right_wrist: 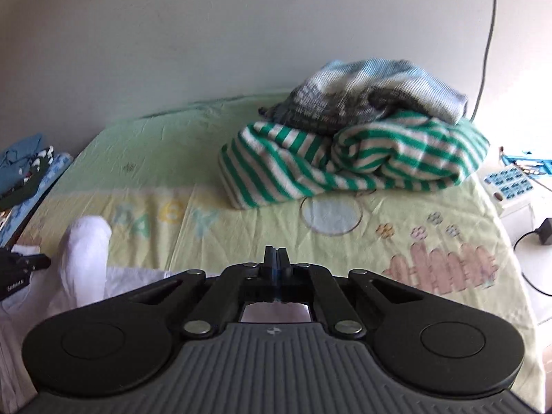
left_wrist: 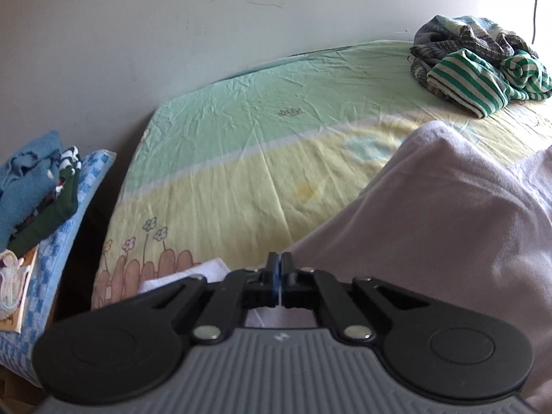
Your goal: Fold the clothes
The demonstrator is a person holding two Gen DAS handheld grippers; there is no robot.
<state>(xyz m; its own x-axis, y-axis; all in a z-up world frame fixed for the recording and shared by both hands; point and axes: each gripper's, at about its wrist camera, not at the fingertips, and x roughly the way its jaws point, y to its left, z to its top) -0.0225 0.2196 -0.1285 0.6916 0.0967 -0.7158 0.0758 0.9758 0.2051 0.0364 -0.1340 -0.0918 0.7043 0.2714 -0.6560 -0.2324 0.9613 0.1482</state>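
The bed (left_wrist: 241, 158) fills most of the room ahead, its creased cotton sheet banded mint green and pale yellow, printed with a pink fence and small flowers along the near edge. Across the near side of the bed lies the white garment (left_wrist: 448, 241), soft and thin, rising in broad rounded folds; one fold stands up like a tube toward the bed's left side (right_wrist: 86, 258).

Both tools are held low over the bed's near edge, pointing across it toward the wall. The left tool (left_wrist: 280, 264) has its fingers pressed together with a thin edge of the white garment pinched between them. The right tool (right_wrist: 276, 258) is likewise closed tight; white cloth shows just beneath it, but whether it is gripped I cannot tell.

At the bed's far right corner sits a loose heap: a green-and-white striped top (right_wrist: 345, 162), knitted and bunched, with a grey-blue ribbed knit (right_wrist: 372, 93) slumped on top of it.

Left of the bed, a small stack (left_wrist: 31, 186) of folded blue and dark green clothes rests on a blue checked cushion (left_wrist: 69, 227).
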